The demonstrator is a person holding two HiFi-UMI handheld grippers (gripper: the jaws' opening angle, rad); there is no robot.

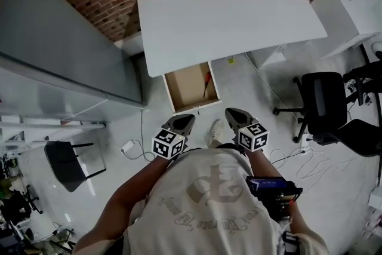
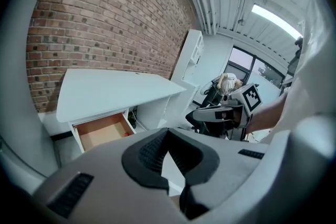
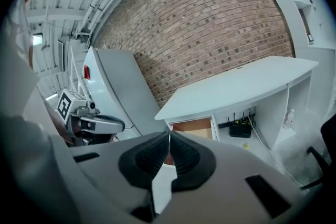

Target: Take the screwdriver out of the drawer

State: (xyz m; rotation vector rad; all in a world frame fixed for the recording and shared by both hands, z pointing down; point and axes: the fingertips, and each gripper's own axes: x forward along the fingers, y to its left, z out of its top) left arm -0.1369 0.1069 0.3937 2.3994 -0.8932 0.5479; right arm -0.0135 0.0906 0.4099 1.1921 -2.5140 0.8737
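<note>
Spotting the red-handled screwdriver (image 1: 206, 84) lying inside the open drawer (image 1: 184, 86), under the white desk (image 1: 227, 15). Holding left gripper (image 1: 184, 121) and right gripper (image 1: 234, 113) near the drawer front, jaws pressed together, gripping nothing. Judging only the opening done, with reaching in, grasping and lifting out left.

Red-handled screwdriver (image 1: 205, 85), lying in open drawer (image 1: 184, 88)

An open drawer (image 1: 184, 89) juts from the front edge of the white desk (image 1: 227, 15), with a red-handled screwdriver (image 1: 206, 84) along its right side, and the left gripper (image 1: 185, 119) and right gripper (image 1: 231, 113) hover near its front.
</note>
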